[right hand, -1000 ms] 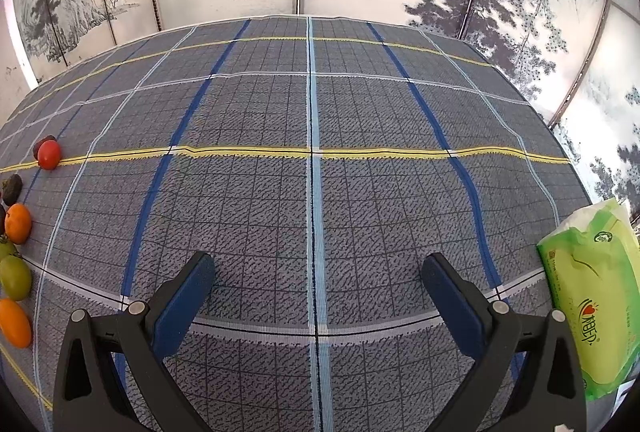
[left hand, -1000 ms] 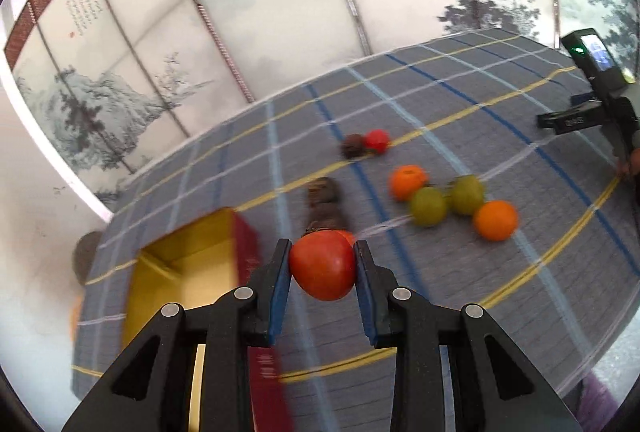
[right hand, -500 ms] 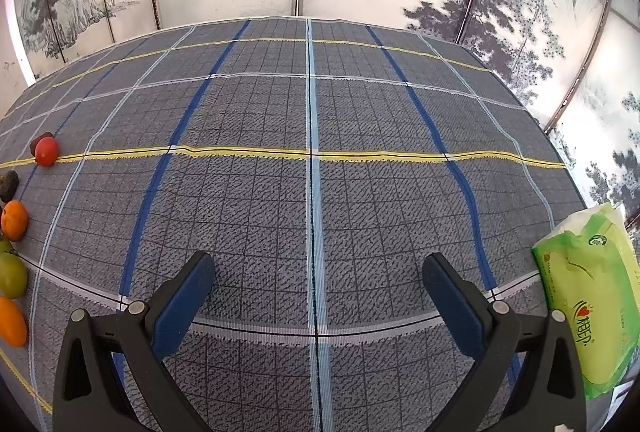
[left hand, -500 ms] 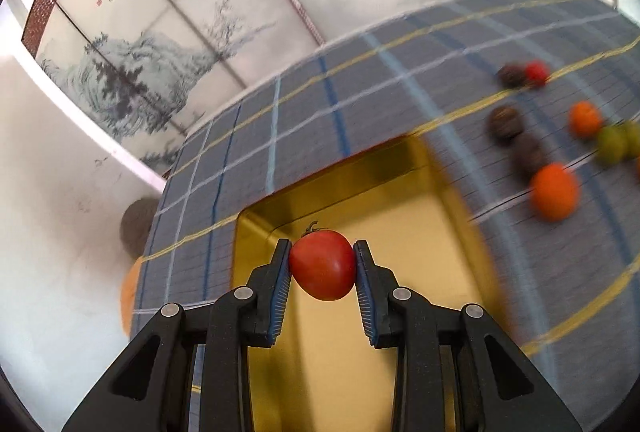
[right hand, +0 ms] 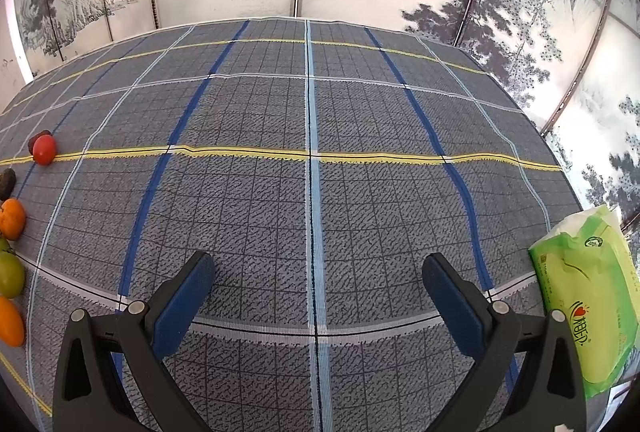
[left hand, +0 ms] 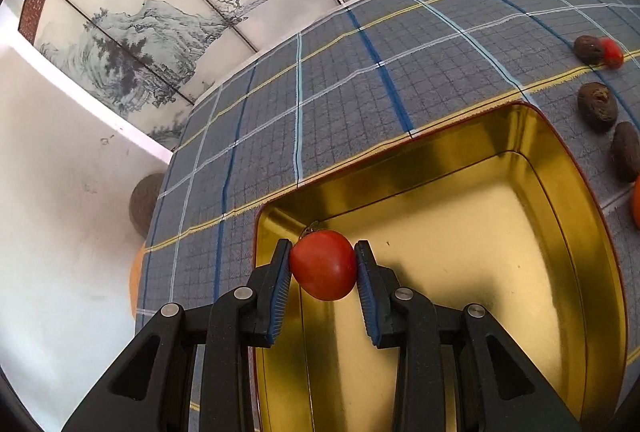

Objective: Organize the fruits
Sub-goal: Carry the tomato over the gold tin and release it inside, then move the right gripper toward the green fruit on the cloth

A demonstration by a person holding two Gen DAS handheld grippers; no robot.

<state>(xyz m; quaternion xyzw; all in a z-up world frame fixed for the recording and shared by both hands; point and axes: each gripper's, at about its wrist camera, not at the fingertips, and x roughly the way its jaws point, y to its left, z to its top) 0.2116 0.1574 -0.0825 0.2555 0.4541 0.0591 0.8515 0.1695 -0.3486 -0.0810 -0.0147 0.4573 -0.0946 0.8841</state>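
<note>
My left gripper is shut on a red tomato and its jaws are just opening, with the pads still against the fruit. It hangs low over the near left corner of the gold tin. To the right of the tin lie dark brown fruits, a small red tomato and an orange. My right gripper stands open over bare cloth, holding nothing. In the right wrist view a red tomato, an orange and a green fruit sit at the left edge.
A grey checked cloth covers the table. A green tissue pack lies at its right edge. Painted screen panels stand behind the table. A round brown object sits beyond the table's left edge.
My left gripper has carried the tomato leftward from above the loose fruits to the gold tin and sunk lower into it. The right gripper has kept still.
</note>
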